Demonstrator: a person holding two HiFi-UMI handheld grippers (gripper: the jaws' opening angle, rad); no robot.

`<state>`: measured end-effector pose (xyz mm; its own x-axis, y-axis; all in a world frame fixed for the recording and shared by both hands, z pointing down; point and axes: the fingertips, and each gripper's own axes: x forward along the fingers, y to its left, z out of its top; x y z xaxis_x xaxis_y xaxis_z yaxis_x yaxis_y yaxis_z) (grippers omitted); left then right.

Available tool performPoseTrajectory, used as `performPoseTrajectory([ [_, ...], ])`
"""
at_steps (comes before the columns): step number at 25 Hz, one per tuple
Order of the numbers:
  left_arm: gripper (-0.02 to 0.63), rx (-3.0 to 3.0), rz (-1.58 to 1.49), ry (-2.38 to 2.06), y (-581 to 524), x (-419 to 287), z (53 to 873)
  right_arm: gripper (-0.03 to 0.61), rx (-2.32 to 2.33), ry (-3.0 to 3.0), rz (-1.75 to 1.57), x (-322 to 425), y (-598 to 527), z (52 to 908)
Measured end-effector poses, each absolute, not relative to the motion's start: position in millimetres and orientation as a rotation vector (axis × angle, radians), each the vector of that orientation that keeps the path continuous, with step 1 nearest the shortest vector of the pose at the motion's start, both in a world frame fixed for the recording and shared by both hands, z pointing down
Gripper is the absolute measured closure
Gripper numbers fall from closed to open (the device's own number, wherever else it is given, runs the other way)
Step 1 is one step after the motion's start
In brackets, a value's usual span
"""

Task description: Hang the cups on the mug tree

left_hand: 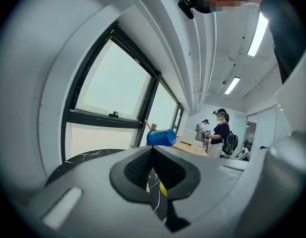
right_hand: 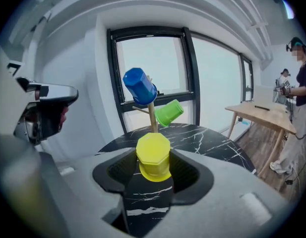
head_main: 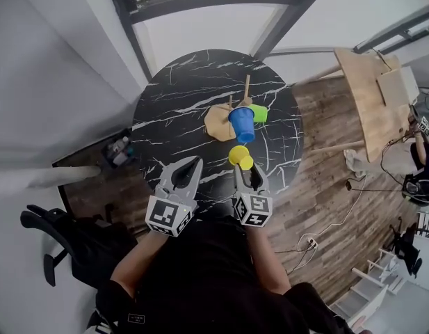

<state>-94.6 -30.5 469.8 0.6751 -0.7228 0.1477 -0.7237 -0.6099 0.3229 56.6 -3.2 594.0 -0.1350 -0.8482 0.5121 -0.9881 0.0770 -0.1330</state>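
On the round black marble table (head_main: 172, 127) stands a wooden mug tree (head_main: 222, 120) with a blue cup (head_main: 243, 124) and a green cup (head_main: 258, 113) hanging on its pegs. My right gripper (head_main: 245, 168) is shut on a yellow cup (head_main: 240, 156), held above the table just in front of the tree. In the right gripper view the yellow cup (right_hand: 153, 156) sits between the jaws with its base toward the camera, and the blue cup (right_hand: 139, 86) and green cup (right_hand: 169, 112) hang beyond it. My left gripper (head_main: 189, 167) is shut and empty over the table's near left; its own view shows the blue cup (left_hand: 161, 137) ahead.
A light wooden table (head_main: 370, 96) stands to the right on the wood floor, with cables (head_main: 329, 228) below it. A black office chair (head_main: 54, 239) is at the lower left. A large window (right_hand: 153, 68) lies behind the marble table. People (left_hand: 221, 133) stand far off.
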Motion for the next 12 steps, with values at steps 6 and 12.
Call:
performPoseTrajectory([
  [6,0.613,2.530,0.011,-1.152,-30.9,-98.8,472.0,0.374,1.851,-2.117,0.612,45.6,-19.2,587.0],
  [12,0.614,2.522,0.016,-1.165,-29.3,-104.9,474.6,0.374,1.868,-2.158,0.573,36.6,-33.9,578.5],
])
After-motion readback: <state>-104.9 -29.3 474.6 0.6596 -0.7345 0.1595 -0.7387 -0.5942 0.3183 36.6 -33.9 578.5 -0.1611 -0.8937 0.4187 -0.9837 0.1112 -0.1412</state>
